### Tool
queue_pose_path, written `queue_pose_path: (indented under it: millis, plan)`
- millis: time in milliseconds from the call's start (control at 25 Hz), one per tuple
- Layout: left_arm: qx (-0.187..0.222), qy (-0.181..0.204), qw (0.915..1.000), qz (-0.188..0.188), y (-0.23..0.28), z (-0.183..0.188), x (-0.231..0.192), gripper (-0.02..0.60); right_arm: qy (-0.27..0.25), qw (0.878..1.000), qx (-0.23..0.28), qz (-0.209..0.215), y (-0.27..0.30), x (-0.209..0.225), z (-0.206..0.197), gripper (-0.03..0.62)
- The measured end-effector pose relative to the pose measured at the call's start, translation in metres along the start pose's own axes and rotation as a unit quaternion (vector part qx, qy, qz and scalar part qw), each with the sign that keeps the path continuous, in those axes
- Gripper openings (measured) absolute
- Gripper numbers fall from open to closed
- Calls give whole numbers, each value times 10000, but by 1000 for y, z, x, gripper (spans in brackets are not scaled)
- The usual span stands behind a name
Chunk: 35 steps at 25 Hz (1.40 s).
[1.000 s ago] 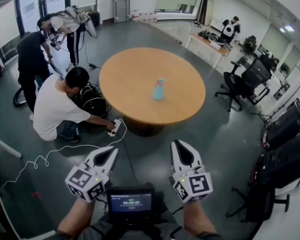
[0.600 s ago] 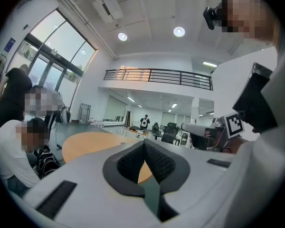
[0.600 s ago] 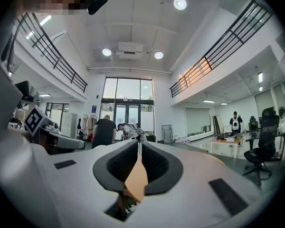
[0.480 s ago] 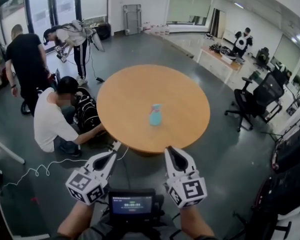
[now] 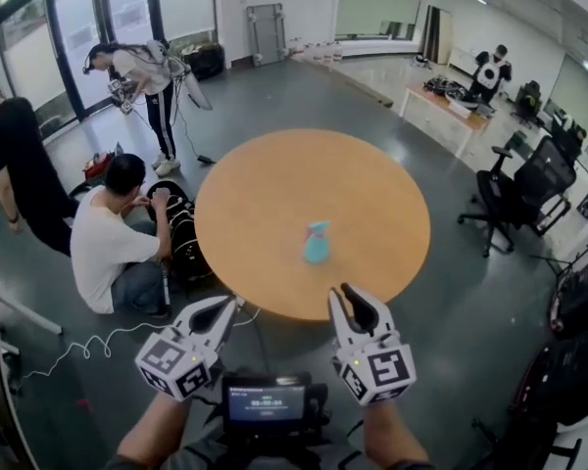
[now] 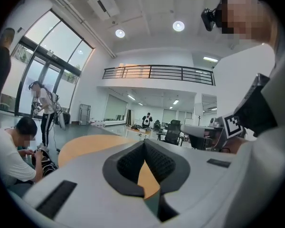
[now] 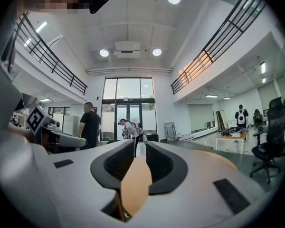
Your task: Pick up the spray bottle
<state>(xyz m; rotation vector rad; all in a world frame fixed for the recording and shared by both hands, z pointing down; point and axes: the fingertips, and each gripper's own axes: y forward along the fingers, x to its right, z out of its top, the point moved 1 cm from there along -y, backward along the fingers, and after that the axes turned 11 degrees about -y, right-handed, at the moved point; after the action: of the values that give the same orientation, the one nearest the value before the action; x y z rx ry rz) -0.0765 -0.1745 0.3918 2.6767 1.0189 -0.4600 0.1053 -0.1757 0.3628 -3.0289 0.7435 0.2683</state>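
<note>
Two tools sit low in the head view, the left tool (image 5: 223, 308) and right tool (image 5: 353, 295), with the bottle (image 5: 317, 242) upright on the counter (image 5: 265, 189) well ahead; its own view shows the left tool (image 6: 143, 145) pressed together and empty; the right tool (image 7: 140, 148) in its view has a thin, empty gap, just opening, maybe too narrow, so it could tip the bottle.

No wording can be read. Figures are shown on the screen (image 5: 266, 402) at 6 o'clock in the head view, too small to be made out. Black-and-white square markers are carried on the left gripper (image 5: 229, 305) and right gripper (image 5: 352, 293).
</note>
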Motion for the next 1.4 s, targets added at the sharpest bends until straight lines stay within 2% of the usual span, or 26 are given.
queue_pose_path:
  millis: [160,440,800,880,1000,1040,1240,1280,1360,1400]
  plan:
    - [89,-14,9999,-68,19,20,-37,0,82,9994,-167,-281,30,6,-5,103]
    - [-5,-70,9985,-536,55,45,-87,0,-4,9950,-478,-872,75,11,1,142]
    - [-179,-93,9943,-1050,90,54,-129,2,-41,9930,-556,-1041,121,16,-3,225]
    - [-219,-176,9944,-1014,95,53,-136,2,-25,9933,-675,-942,130,17,-7,257]
    - [-199,-106,9952,-947,113,55,-137,2,-6,9940,-766,-784,141,31,-16,272]
    - [-191,-75,9957,-900,122,56,-138,2,16,9942,-815,-700,145,37,-20,304]
    - [-78,-79,9997,-224,151,52,-150,2,19,9951,-956,-234,166,64,-43,322]
    - [-73,-87,9998,-138,156,50,-150,7,14,9953,-953,-178,169,70,-46,322]
    - [-78,-101,9999,-53,167,48,-150,64,-11,9955,-952,-33,176,82,-54,335]
    - [-92,-105,9999,-14,172,47,-149,64,-27,9953,-971,48,181,87,-59,342]
